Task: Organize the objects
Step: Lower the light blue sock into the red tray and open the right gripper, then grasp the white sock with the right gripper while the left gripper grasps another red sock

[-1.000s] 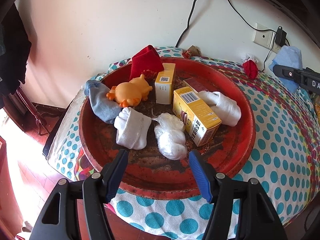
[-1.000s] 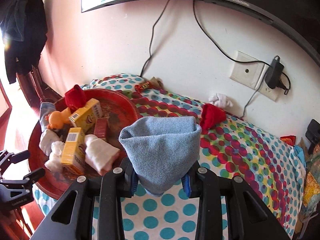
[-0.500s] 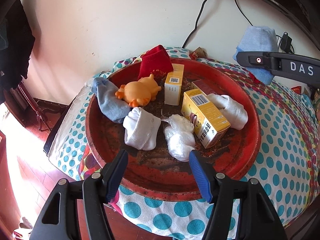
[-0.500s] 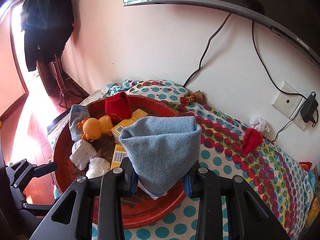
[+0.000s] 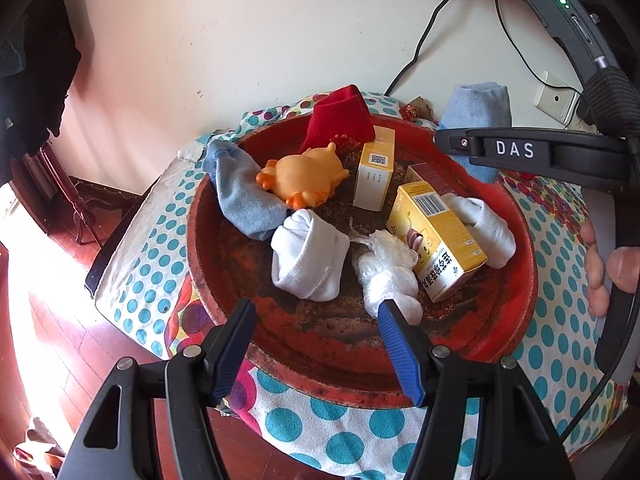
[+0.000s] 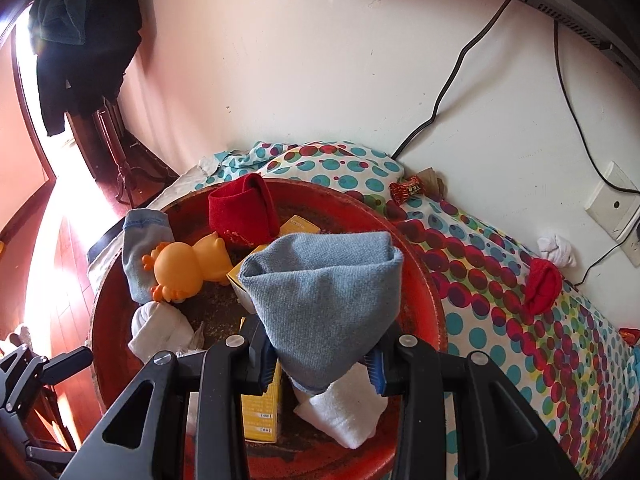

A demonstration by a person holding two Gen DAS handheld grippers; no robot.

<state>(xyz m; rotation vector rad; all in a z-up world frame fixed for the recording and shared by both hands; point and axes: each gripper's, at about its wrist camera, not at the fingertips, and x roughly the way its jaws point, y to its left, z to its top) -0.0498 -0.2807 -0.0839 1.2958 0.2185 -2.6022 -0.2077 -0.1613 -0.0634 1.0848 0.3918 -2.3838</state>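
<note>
Blue-padded right gripper (image 6: pixel 320 364) clamps a folded light-blue sock (image 6: pixel 324 304) above the red tray (image 6: pixel 434 316); the left gripper (image 5: pixel 316 344) hangs open, empty, at the tray's near rim.

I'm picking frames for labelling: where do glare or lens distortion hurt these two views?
Left wrist view: sunlight blows out the floor at the left edge; the red tray stays sharp. Right wrist view: the doorway is overexposed, fisheye bends the wall, and the held blue sock hides part of the tray.
</note>
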